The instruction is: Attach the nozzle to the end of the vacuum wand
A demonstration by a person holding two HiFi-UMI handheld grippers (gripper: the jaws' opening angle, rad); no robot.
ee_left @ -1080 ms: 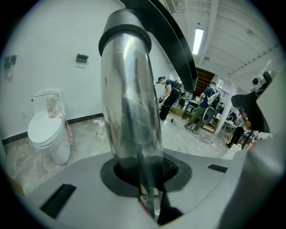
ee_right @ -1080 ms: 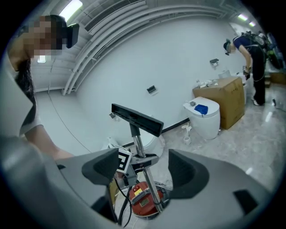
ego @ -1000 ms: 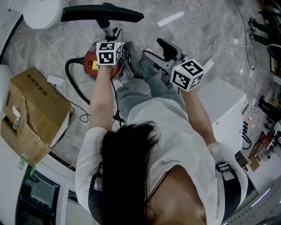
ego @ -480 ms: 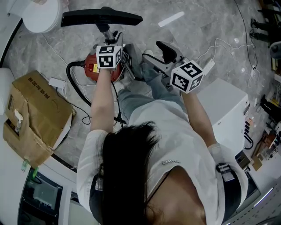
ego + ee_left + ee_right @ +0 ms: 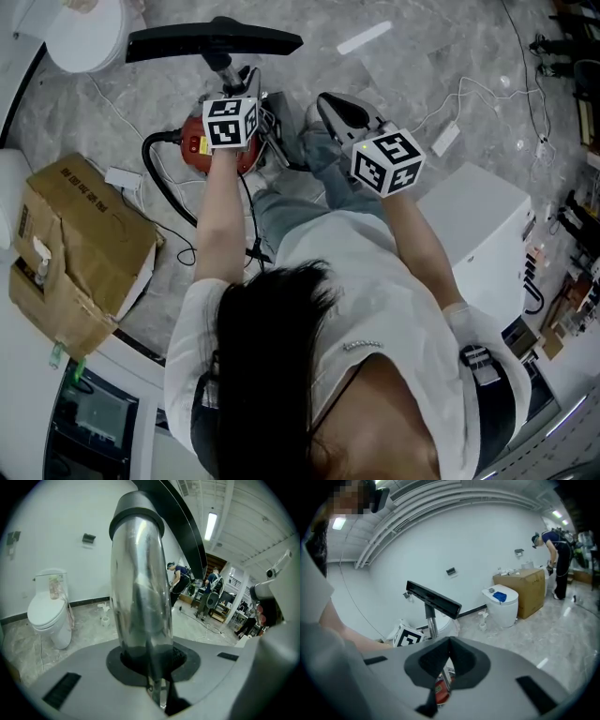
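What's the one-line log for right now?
left gripper: just tightened, shut on wand | right gripper: just closed, empty | nozzle: on wand end

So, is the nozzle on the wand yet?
On: in the right gripper view the black nozzle sits atop the wand, no gap visible. Whether it is locked, cannot tell.

Wide black nozzle (image 5: 214,39), crosswise on the tube's top end, shiny metal vacuum wand (image 5: 140,597), upright

Cardboard box (image 5: 80,239) and cabinet (image 5: 483,234) flank open floor (image 5: 431,37) beyond nozzle (image 5: 214,39).
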